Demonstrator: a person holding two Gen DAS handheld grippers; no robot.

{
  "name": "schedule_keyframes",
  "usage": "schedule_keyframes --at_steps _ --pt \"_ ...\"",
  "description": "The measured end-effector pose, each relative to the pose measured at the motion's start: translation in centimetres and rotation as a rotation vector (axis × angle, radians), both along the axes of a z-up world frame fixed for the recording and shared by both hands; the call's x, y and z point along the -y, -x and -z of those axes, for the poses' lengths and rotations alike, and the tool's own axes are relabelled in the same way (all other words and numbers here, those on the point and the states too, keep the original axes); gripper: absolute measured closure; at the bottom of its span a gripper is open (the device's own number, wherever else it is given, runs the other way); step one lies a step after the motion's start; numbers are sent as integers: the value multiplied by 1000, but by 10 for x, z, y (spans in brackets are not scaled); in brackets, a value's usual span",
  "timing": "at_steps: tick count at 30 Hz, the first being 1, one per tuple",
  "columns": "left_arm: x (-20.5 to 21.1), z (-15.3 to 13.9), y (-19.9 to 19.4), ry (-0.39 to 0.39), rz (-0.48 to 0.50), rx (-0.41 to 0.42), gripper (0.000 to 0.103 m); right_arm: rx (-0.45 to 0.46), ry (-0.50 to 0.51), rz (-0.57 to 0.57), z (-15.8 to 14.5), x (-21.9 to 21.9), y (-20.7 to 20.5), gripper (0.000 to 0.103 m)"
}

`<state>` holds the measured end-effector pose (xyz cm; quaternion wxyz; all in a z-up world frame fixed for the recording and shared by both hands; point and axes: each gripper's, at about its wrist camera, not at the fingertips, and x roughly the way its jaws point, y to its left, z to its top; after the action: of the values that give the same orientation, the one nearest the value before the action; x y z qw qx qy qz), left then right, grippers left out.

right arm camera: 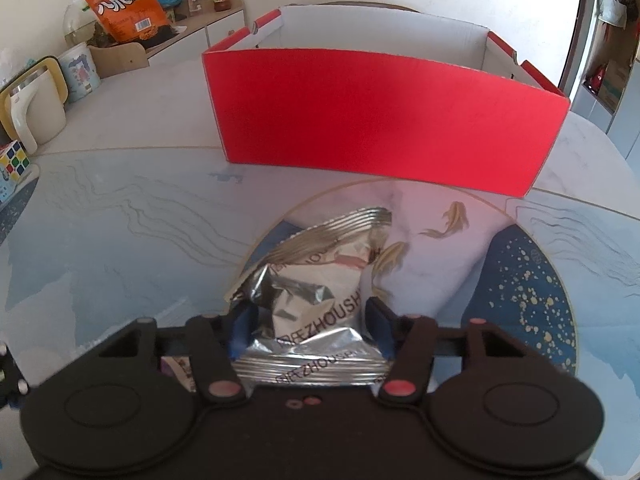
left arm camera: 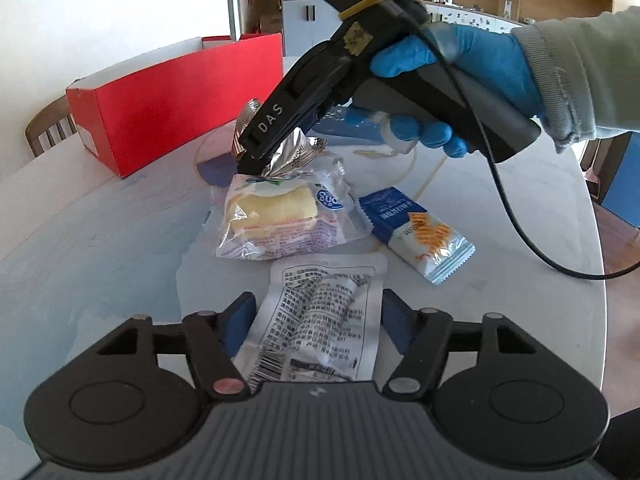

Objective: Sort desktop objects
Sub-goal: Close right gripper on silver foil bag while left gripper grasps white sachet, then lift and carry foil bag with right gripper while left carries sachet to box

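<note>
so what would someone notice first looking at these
Probably the big red box, open at the top, standing on the far side of the table. Next, the two grippers, each around a packet: the right gripper on a crinkled silver packet, the left gripper around a flat white packet. Between them lie a wrapped cake and a blue and white packet.

A bright red box (right arm camera: 384, 128), white inside, stands on a pale marble-patterned table (right arm camera: 120, 232) with goldfish and gold specks on navy. Nearer than the box lie a crinkled silver foil packet (right arm camera: 316, 308), a white printed sachet (left arm camera: 320, 320) and a blue-and-white wrapper (left arm camera: 416, 232) with orange.
</note>
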<state>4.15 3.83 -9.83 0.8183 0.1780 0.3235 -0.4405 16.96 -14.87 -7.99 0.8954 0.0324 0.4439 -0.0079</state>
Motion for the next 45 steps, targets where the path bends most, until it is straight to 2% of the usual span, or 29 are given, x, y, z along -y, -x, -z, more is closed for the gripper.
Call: schedule_keyframes --at_steps 8,18,22,45 --pt "-1 2 4 18 -28 18 42 12 1 10 -1 0 3 50" --pt "-3 -5 0 33 -74 -16 44 19 23 3 -10 -4 11 53" --pt "-4 -11 6 29 -77 5 45 17 34 -1 -16 -5 15 53" --pt "-18 -70 23 57 -147 2 45 23 38 -26 -56 -1 42 53"
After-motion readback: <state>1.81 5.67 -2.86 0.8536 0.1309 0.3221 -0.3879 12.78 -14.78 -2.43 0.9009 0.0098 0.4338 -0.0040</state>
